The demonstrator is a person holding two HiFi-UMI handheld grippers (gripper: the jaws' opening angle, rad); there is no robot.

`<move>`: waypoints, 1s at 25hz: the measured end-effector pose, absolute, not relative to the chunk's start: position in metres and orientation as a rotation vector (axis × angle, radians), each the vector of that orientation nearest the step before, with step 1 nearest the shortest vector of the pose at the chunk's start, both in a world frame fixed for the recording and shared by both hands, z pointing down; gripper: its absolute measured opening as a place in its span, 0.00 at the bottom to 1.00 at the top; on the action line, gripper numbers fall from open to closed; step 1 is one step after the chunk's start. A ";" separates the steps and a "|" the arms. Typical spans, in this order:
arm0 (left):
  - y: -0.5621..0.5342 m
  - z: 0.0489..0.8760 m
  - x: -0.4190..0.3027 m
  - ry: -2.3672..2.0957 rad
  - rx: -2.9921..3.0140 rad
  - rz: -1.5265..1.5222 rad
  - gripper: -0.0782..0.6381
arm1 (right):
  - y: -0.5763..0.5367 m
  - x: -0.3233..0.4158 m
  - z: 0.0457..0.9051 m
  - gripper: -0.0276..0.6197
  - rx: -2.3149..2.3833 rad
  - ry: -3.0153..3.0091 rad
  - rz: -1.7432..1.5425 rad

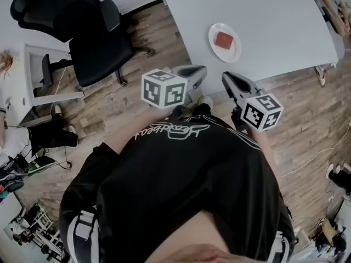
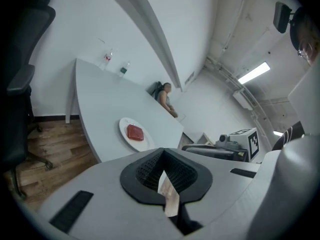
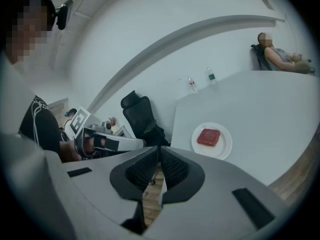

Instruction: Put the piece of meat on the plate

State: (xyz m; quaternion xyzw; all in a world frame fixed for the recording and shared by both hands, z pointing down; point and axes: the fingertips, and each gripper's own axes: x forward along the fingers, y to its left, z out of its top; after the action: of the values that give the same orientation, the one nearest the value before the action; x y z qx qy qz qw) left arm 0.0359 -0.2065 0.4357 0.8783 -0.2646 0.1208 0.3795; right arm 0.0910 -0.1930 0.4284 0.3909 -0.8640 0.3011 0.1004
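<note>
Quick look from my end of the feed. The piece of meat (image 1: 224, 40) is lying on the plate (image 1: 233, 52), roughly in the middle of it. It's a flat, squarish slab with soft rounded corners, deep red all over, a bit darker toward the edges. It looks fairly thick for its footprint, and it sits flat with nothing hanging over the rim. The plate is plain, white and round, and the meat covers maybe a third of it. It sits on the white table (image 1: 263, 15), close to the edge nearest the person, with bare tabletop all round it.

Neither gripper is anywhere near it. The left gripper (image 1: 194, 73) and the right gripper (image 1: 229, 80) are both held close to the person's torso, off the table edge and over the wooden floor (image 1: 137, 43), side by side and angled toward the plate. In the left gripper view the ribbed black pads are pressed together with nothing between them, so it's clenched and empty. In the right gripper view it's the same story: pads meet at the tips, only a thin slit further back showing floor, nothing held.

Other stuff: a black office chair (image 1: 93, 32) sits off to the left of the table, and a couple of bottles (image 3: 211, 75) stand at the far end.
</note>
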 end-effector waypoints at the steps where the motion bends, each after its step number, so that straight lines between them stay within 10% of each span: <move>1: -0.199 0.433 0.032 -0.663 2.247 0.298 0.12 | -0.186 0.086 0.426 0.08 1.159 -2.559 0.882; 25: -0.066 0.395 -0.065 -0.458 2.342 0.207 0.12 | -0.051 -0.010 0.403 0.08 1.301 -2.626 0.852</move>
State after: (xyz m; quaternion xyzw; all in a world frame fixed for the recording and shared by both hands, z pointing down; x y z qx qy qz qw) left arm -0.0646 -0.0665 0.3950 0.9105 -0.1779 0.0805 0.3644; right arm -0.0101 -0.0507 0.4025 0.4259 -0.8596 0.2789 0.0449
